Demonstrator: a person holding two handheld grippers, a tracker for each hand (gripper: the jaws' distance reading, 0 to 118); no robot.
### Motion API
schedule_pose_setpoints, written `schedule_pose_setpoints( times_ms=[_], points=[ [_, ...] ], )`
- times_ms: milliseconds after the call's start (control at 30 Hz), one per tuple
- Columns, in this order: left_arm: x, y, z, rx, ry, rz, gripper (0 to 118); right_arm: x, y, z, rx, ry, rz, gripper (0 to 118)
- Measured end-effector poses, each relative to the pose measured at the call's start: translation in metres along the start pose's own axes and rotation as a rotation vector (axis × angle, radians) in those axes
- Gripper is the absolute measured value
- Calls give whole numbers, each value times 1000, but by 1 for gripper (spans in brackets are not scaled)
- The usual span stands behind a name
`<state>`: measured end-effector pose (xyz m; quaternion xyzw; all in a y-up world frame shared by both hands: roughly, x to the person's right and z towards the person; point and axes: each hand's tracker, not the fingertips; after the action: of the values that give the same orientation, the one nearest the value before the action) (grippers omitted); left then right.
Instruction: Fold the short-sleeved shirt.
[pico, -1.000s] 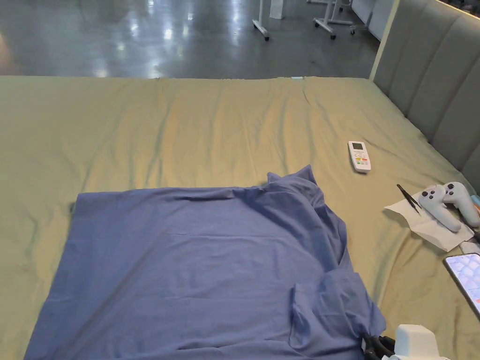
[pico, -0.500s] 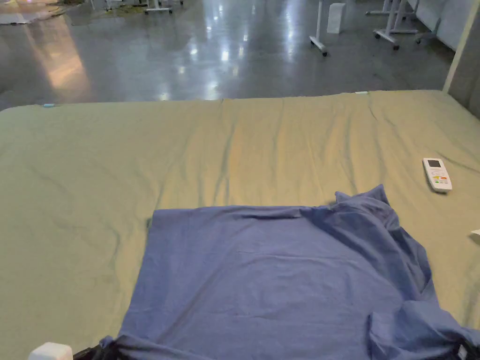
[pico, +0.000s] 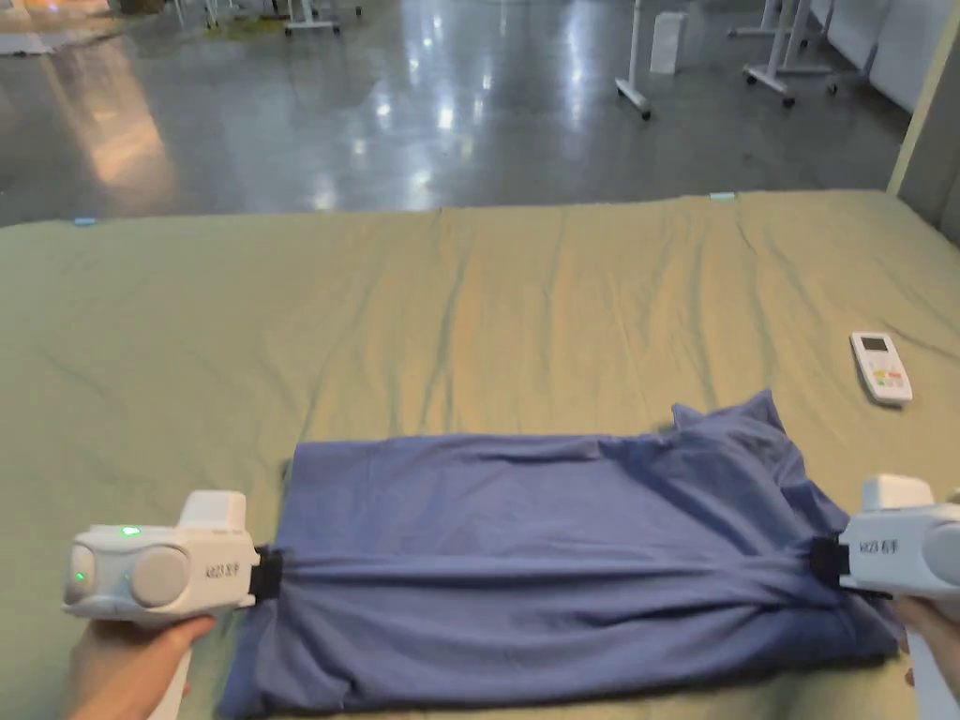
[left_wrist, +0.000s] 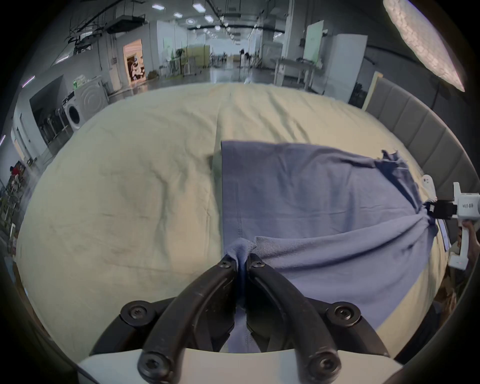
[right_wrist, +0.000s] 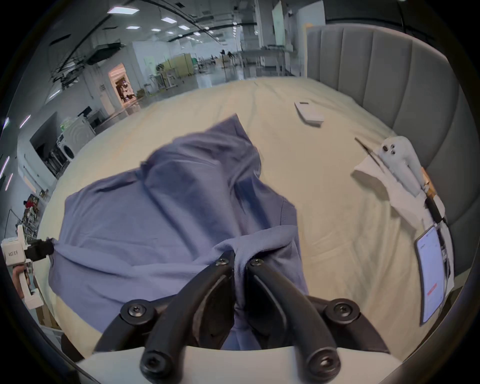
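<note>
Blue short-sleeved shirt (pico: 562, 544) lies on the bed (pico: 469, 300) w/ green-yellow sheet, near the front edge, spread L–R. Near hem is lifted and doubled over the rest of the body; fabric pulled in a taut line btwn the two grippers. Left gripper (pico: 267, 574) at shirt's L end: left gripper view shows fingers (left_wrist: 226, 272) pressed together w/ a bunch of blue cloth pinched btwn them. Right gripper (pico: 825, 561) at shirt's R end, by the sleeve/collar side: right gripper view shows its fingers (right_wrist: 223, 267) likewise closed on a fold of cloth. Each gripper held by a hand, left hand (pico: 122, 666) at lower L of head view. Far sleeve (pico: 741, 422) sticks up rumpled at far R corner of shirt. White remote (pico: 880, 367) on sheet beyond R end, apart from shirt. Right gripper view also has grey controller (right_wrist: 400, 163) on white paper and a lit phone (right_wrist: 431, 272) near the padded headboard (right_wrist: 389, 78).
</note>
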<state>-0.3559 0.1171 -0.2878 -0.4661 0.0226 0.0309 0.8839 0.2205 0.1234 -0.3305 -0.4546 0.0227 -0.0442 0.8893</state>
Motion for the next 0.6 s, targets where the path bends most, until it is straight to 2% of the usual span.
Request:
schedule_pose_setpoints(
  times_ms=[67, 100, 133, 233, 267, 300, 367, 500, 600],
  points=[
    [11, -6, 9, -27, 20, 71, 52, 8, -4, -14, -7, -4, -23, 41],
    [11, -10, 14, 1, 27, 80, 70, 11, -6, -13, 5, -29, -40, 52],
    [11, -13, 21, 44, 10, 106, 74, 19, -8, -6, 39, -45, -68, 59],
    [5, -23, 58, 158, -72, 107, 74, 35, -21, 37, 147, 39, -147, 66],
    [7, -28, 77, 228, -72, 80, 74, 43, -26, 53, 167, 59, -204, 69],
    [8, -31, 96, 274, -82, 46, 74, 50, -33, 71, 199, 111, -252, 69],
    [15, -40, 134, 355, -70, 5, 74, 55, -50, 101, 287, 186, -290, 69],
    [31, -74, 211, 549, -53, -67, 74, 36, -89, 173, 443, 130, -192, 69],
    [47, -112, 253, 657, -39, -134, 66, 4, -118, 217, 530, 69, -37, 69]
  ],
)
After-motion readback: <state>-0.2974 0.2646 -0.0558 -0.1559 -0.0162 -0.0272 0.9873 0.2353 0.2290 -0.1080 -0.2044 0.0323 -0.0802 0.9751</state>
